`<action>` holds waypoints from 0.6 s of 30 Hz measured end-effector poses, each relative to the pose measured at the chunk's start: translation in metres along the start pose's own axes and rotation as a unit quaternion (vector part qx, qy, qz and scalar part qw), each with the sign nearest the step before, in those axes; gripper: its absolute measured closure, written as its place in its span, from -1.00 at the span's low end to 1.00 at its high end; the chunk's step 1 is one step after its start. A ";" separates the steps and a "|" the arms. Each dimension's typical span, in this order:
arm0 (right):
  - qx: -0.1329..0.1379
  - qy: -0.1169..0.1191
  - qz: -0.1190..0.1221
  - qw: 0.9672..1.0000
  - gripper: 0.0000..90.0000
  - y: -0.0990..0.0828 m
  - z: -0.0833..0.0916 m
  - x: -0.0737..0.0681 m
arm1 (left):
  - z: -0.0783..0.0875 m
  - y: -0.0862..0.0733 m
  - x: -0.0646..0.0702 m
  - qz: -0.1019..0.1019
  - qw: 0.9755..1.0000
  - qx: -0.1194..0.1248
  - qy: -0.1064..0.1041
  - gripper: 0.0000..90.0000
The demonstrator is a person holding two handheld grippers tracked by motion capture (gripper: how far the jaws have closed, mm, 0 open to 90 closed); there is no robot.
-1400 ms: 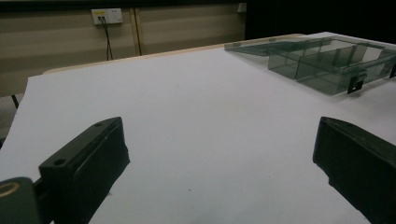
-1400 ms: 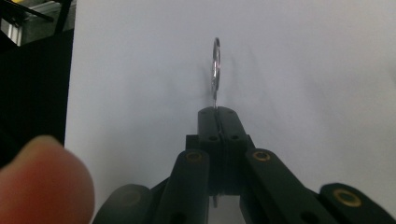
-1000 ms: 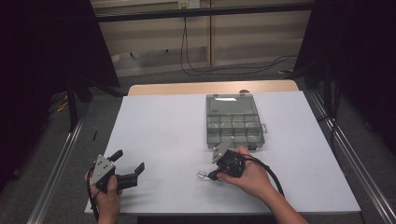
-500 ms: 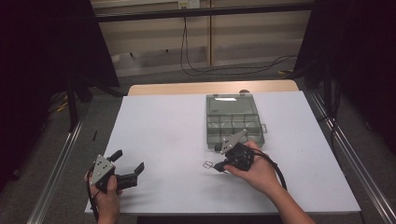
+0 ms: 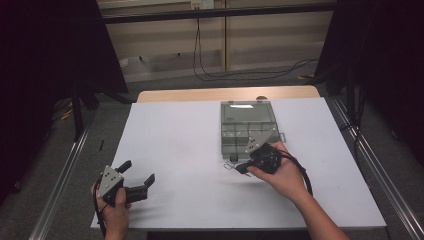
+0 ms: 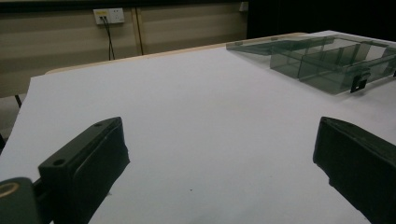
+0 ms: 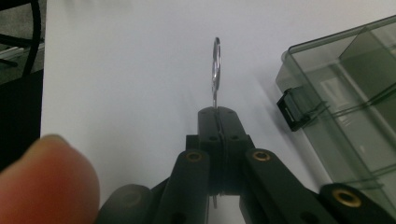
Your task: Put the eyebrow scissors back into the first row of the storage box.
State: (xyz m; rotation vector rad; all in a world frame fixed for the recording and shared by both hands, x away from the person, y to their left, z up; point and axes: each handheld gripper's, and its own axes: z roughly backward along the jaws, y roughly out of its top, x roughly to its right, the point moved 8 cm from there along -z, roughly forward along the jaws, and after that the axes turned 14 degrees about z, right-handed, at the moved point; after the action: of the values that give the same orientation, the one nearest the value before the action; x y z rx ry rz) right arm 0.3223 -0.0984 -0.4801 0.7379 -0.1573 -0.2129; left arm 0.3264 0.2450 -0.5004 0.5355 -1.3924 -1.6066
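On the white table top (image 5: 180, 135), my right gripper (image 5: 241, 167) is shut on a thin metal wire loop (image 5: 230, 165), which sticks out past the jaw tips to the left. In the right gripper view the loop (image 7: 215, 70) stands edge-on above the closed gripper (image 7: 217, 113). A clear grey compartment box (image 5: 247, 127) lies just beyond and right of it, with its black latch (image 7: 292, 110) close by. My left gripper (image 5: 137, 171) rests at the table's near left, open and holding nothing; its view shows the gripper (image 6: 219, 154) over bare table.
The box (image 6: 327, 60) sits in the table's right half, its lid closed. A wooden table edge (image 5: 225, 93) runs along the back. Metal rails (image 5: 365, 160) flank both sides. A cable (image 5: 300, 172) trails from the right gripper over the person's wrist.
The right gripper has carried the metal loop away from the person and to the right, up to the box's near left corner. The left gripper has stayed put.
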 end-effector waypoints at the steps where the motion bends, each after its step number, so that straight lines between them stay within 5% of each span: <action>1: 0.001 -0.004 0.002 1.000 1.00 0.001 0.001 0.002 | 0.000 0.000 0.000 -0.001 1.000 0.000 0.000 -0.94; 18: 0.017 -0.024 -0.010 1.000 1.00 0.006 0.020 0.029 | 0.000 0.000 0.000 -0.002 1.000 0.001 -0.001 -0.94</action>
State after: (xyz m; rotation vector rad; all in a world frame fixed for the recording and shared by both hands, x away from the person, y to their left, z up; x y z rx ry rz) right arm 0.3470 -0.1138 -0.4597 0.7692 -0.1997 -0.2477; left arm 0.3264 0.2452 -0.5003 0.5379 -1.3951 -1.6098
